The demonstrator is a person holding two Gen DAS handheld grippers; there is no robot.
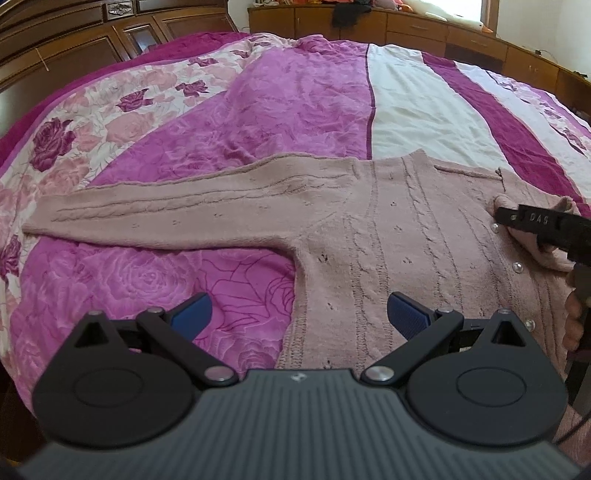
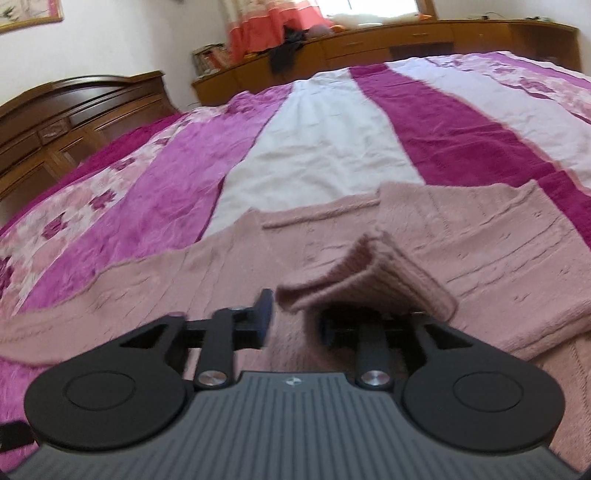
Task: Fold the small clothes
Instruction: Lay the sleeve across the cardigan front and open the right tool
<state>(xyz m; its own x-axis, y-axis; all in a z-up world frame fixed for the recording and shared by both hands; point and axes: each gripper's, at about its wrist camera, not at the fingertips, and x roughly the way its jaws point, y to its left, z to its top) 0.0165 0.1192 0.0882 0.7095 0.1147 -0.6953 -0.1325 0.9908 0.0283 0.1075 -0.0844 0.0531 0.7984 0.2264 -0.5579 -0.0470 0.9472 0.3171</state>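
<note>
A dusty-pink cable-knit cardigan (image 1: 399, 236) with pearl buttons lies flat on the bed, one sleeve (image 1: 155, 210) stretched out to the left. My left gripper (image 1: 299, 314) hovers open over the cardigan's lower left hem, nothing between its blue pads. In the right wrist view the other sleeve (image 2: 373, 269) is folded across the cardigan's body (image 2: 229, 273). Its cuff drapes over the right finger of my right gripper (image 2: 293, 321), whose jaws stand a narrow gap apart. The left pad is bare. From the left wrist view the right gripper (image 1: 517, 218) sits over the button line with cuff fabric around it.
The bed carries a quilt (image 1: 288, 103) with magenta, white and rose-print stripes, reaching far beyond the cardigan. A dark wooden headboard (image 1: 74, 33) stands at the left and low wooden cabinets (image 1: 424, 26) along the far wall. A hand (image 1: 574, 317) shows at the right edge.
</note>
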